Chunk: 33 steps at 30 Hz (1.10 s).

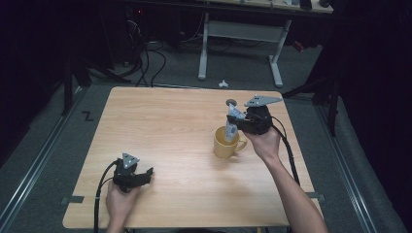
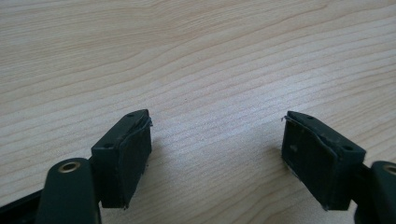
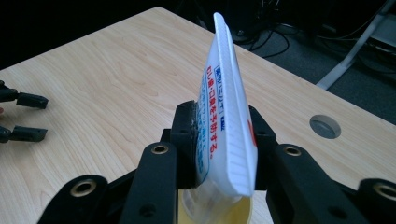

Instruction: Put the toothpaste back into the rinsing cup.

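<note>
While the right gripper point(image 3: 219, 140) clamps a soft, light white tube point(image 3: 226, 112) across its flat middle over the yellow mug point(image 1: 226, 144) at the table's point(image 1: 170, 126) right, the left gripper point(image 2: 217, 158) rests open and empty near left.

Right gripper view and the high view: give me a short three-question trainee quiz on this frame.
1. True or false: the right gripper has its jaws closed on the white tube.
2. What lies directly below the tube's lower end? A) the yellow mug B) a bowl C) bare table
3. How do the left gripper jaws stand, and what is between them?

Key:
1. True; the jaws press on both flat sides of the tube.
2. A; the tube's lower end points into the mug's mouth.
3. Wide apart, with nothing but bare wooden table between them.
</note>
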Motion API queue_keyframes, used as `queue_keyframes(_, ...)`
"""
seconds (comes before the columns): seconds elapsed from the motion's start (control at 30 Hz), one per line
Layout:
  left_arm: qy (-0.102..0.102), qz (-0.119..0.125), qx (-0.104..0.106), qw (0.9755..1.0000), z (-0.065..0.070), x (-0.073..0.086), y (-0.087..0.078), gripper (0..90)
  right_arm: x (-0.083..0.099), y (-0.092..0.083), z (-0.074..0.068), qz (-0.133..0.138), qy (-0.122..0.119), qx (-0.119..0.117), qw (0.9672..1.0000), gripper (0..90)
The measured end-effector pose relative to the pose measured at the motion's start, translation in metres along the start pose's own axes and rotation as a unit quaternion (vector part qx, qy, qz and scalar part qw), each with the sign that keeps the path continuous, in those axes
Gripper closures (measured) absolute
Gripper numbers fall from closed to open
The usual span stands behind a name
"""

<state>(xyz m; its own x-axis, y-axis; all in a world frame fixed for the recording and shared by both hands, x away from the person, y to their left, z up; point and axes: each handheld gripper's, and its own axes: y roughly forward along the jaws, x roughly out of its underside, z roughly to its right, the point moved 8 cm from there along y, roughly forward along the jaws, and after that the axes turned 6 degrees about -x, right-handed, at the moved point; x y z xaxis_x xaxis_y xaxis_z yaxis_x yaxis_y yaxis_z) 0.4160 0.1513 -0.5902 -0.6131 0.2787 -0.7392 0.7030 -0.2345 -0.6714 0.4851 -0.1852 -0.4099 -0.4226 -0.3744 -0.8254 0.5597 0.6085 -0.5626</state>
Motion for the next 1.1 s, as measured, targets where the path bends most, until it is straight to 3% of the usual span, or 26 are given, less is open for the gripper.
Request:
queue_keyframes(0.2,0.0,0.0,0.0,1.0,0.0,0.0,0.0,24.3,0.004,0.011,-0.001,-0.009,-0.004,0.002,1.0,71.1)
queue_keyframes(0.4,0.0,0.0,0.0,1.0,0.0,0.0,0.0,24.3,0.013,0.017,0.004,-0.011,0.012,0.004,0.9999,71.1)
queue_keyframes(1.1,0.0,0.0,0.0,1.0,0.0,0.0,0.0,24.3,0.031,0.038,0.007,-0.032,0.022,0.009,0.9992,71.0)
